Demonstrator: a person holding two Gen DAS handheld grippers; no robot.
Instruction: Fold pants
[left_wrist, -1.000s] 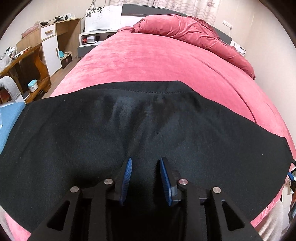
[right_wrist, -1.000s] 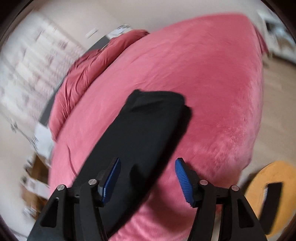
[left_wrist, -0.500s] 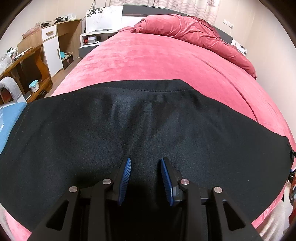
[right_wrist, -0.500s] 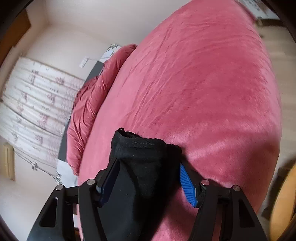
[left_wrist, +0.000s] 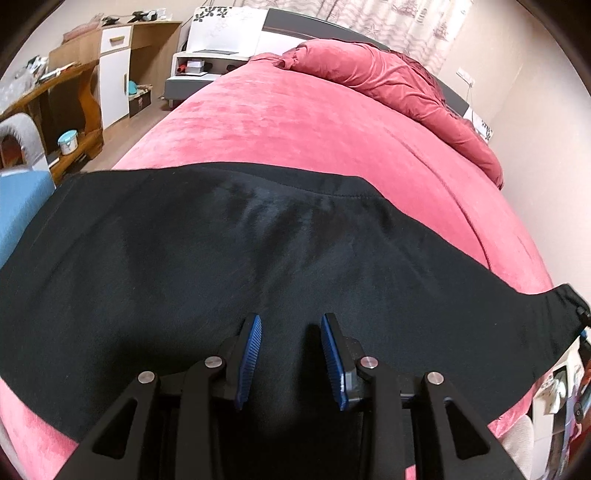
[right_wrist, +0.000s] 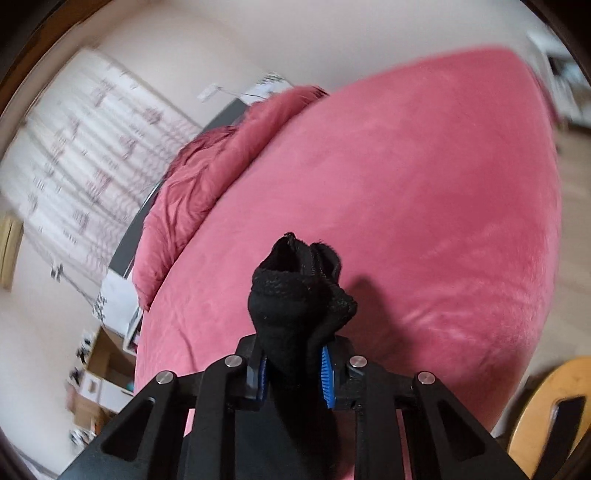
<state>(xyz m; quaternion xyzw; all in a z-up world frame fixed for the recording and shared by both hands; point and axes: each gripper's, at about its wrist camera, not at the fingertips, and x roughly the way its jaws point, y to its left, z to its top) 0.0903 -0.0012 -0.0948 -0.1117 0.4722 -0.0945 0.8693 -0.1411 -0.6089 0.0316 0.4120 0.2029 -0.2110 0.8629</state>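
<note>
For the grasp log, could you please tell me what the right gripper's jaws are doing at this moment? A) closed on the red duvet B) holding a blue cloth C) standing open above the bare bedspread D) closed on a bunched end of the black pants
D: in the right wrist view the right gripper has its jaws pinched on a bunched end of the black pants, above the pink bedspread.

pants (left_wrist: 229, 266) spread across near end of bed (left_wrist: 314, 125), left to right. bunched quilt (left_wrist: 391, 81) at far end, toward right. desk (left_wrist: 55, 85) left of bed; nightstand (left_wrist: 199, 66) beyond, beside headboard.
</note>
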